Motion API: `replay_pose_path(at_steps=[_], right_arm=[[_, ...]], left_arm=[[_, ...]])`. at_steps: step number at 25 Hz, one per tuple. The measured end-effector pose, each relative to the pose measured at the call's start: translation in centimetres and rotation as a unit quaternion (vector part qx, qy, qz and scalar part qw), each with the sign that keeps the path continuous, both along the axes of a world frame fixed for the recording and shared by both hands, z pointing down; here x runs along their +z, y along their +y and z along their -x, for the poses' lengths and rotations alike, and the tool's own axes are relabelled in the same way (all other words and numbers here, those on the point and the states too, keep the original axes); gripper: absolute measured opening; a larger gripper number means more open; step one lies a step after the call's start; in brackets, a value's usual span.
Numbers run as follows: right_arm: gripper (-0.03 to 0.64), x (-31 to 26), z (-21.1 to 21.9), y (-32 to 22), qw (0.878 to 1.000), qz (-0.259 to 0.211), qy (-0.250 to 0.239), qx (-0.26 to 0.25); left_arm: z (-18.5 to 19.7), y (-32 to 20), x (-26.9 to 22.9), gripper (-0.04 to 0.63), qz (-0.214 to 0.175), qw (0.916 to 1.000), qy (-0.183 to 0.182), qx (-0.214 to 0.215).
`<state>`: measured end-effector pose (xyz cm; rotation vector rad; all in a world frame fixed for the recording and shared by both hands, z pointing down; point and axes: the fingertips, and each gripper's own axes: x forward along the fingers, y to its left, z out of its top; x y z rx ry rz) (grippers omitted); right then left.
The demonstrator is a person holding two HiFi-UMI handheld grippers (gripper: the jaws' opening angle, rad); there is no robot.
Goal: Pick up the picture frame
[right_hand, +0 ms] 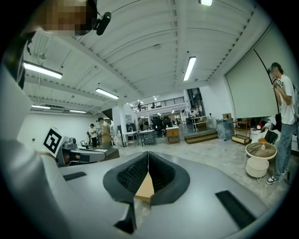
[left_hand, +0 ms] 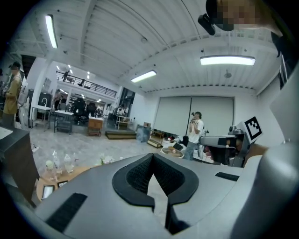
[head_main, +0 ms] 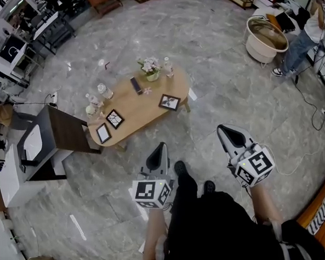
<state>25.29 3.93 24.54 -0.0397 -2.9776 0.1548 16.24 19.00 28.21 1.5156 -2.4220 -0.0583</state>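
1. Black-rimmed square picture frame (head_main: 169, 102) lies flat near the right end of the oval light-wood low table (head_main: 145, 114). It holds a dark picture with a pale shape in it.
2. Two more frames lie flat at the table's left end by the near edge: a black square frame with a white mat (head_main: 114, 118) and, just left of it, a dark frame with a pale grey pane (head_main: 103, 133).
3. The left gripper (head_main: 160, 147) has its jaws closed together with nothing between them. It hangs over the grey marble floor (head_main: 231, 84), well apart from the table.
4. The right gripper (head_main: 224, 129) is likewise closed and empty, on the near side of the table.
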Motion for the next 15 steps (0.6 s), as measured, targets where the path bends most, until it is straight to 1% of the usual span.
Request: replay_pose_path(at_steps=[4,8,12,15], right_arm=[[0.014,-1.9,4.8,-0.6,1.0,-0.018,-0.016,0.013],[0.014,-2.1,9.0,-0.4,0.999,-0.024,-0.018,0.023],[0.014,-0.8,12.3,0.0,0.999,-0.011,-0.007,0.031],[0.014,0.7,14.0,0.3,0.999,0.001,0.009,0.033]], left_arm=[[5.2,-1.2,-1.1,0.012,-0.016,0.9996,-0.015,0.018],[9.7,-1.7,-1.8,0.012,-0.026,0.9988,-0.027,0.032],[13.3,-1.8,-1.2,0.012,-0.023,0.9987,-0.019,0.041],[14.9,-2.0,-0.7,0.012,-0.021,0.9986,-0.01,0.047]])
